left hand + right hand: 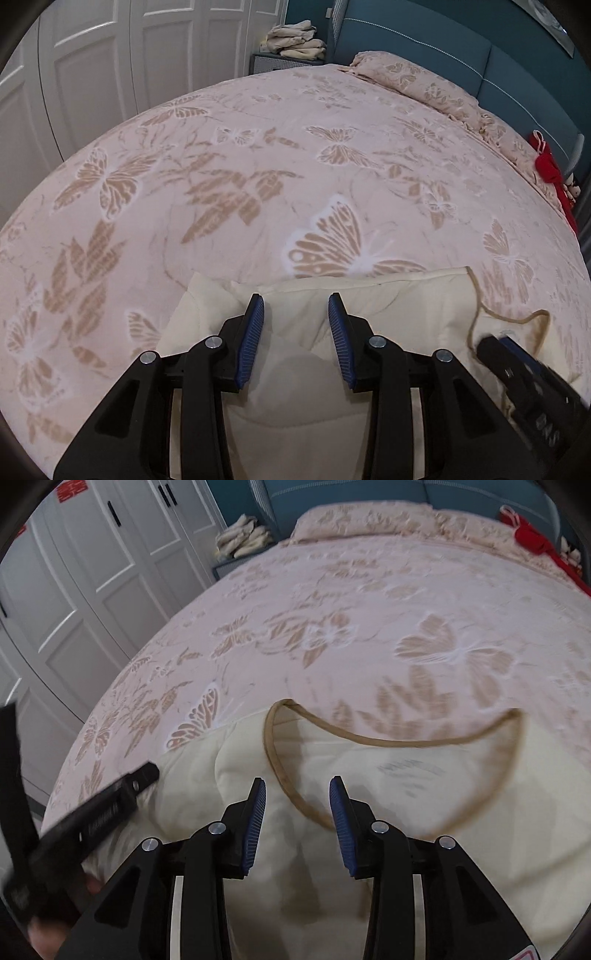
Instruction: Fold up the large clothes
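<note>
A cream padded garment (388,306) with tan-trimmed edges lies on the near part of the pink butterfly bedspread (258,166). My left gripper (295,301) is open, its blue pads (253,339) just above the garment's top edge, holding nothing. My right gripper (297,784) is open over the same garment (406,775), its jaws either side of the tan trim loop (280,768). The right gripper shows at the lower right of the left wrist view (517,365). The left gripper shows at the lower left of the right wrist view (92,819).
A patterned pillow (417,85) lies by the teal headboard (424,40). A red cloth item (550,170) sits at the bed's right edge. Folded beige clothes (291,40) are stacked on a nightstand. White wardrobe doors (110,55) stand to the left.
</note>
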Available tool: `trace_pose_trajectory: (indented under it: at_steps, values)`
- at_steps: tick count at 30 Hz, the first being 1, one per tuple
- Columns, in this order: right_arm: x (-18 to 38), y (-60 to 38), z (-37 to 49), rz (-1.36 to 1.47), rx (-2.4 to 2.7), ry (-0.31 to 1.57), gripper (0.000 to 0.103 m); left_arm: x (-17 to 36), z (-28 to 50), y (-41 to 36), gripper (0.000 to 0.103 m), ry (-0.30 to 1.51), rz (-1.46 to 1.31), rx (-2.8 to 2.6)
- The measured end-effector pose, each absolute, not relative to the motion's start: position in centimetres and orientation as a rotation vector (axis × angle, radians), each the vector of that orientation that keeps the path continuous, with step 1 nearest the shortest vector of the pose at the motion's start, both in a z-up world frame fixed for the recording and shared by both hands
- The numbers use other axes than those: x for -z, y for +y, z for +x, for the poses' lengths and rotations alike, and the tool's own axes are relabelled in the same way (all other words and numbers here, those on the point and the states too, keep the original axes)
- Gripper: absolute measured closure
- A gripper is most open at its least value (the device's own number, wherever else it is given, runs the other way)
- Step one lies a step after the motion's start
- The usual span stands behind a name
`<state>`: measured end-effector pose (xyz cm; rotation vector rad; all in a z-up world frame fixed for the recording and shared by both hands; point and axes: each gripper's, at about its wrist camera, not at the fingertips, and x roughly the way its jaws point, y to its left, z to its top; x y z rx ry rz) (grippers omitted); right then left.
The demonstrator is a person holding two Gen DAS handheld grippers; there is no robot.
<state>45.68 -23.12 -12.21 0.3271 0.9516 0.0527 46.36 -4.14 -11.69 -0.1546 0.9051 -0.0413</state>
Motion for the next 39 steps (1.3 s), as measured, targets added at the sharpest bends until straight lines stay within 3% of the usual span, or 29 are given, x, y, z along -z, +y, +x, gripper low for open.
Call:
trace_pose_trajectory:
  at_steps: [5,6,7,8,11,14,22,29,34,39]
  values:
    - [13.9,-22.3,47.9,0.372,-0.088,0.977,0.067,12.6,46.2,-4.6,0.068,0.871,-0.134,0.036]
    - [14.2,-22.0,48.2,0.363,-0.094,0.985,0.072,12.7,46.2,-4.5,0.068,0.867,-0.137,0.036]
    - [14.2,-21.8,48.4,0.347,-0.100,0.982,0.096,12.7,46.2,-4.4,0.068,0.864,-0.143,0.038]
    - [14.0,-21.8,48.3,0.346,-0.103,0.970,0.101,12.7,46.3,-4.4,0.068,0.864,-0.146,0.039]
    - [12.9,-22.6,47.2,0.353,-0.055,0.887,0.102,13.0,46.3,-4.3,0.068,0.861,-0.153,0.043]
    - [15.2,-22.0,47.6,0.294,-0.027,0.956,0.102,13.3,46.1,-4.7,0.068,0.854,-0.127,0.041]
    - [13.1,-25.0,43.2,0.346,-0.010,0.881,0.101,13.7,46.3,-4.8,0.068,0.861,-0.108,0.028]
    - [14.9,-24.5,42.6,0.265,-0.038,0.980,0.103,13.9,46.3,-5.2,0.068,0.855,-0.074,0.012]
    - [12.1,-28.1,39.1,0.339,0.091,0.860,0.103,13.9,46.2,-5.4,0.067,0.857,-0.070,0.011]
    - [9.0,-33.9,34.4,0.358,0.176,0.785,0.094,10.9,44.6,-5.1,0.060,0.844,-0.145,0.058]
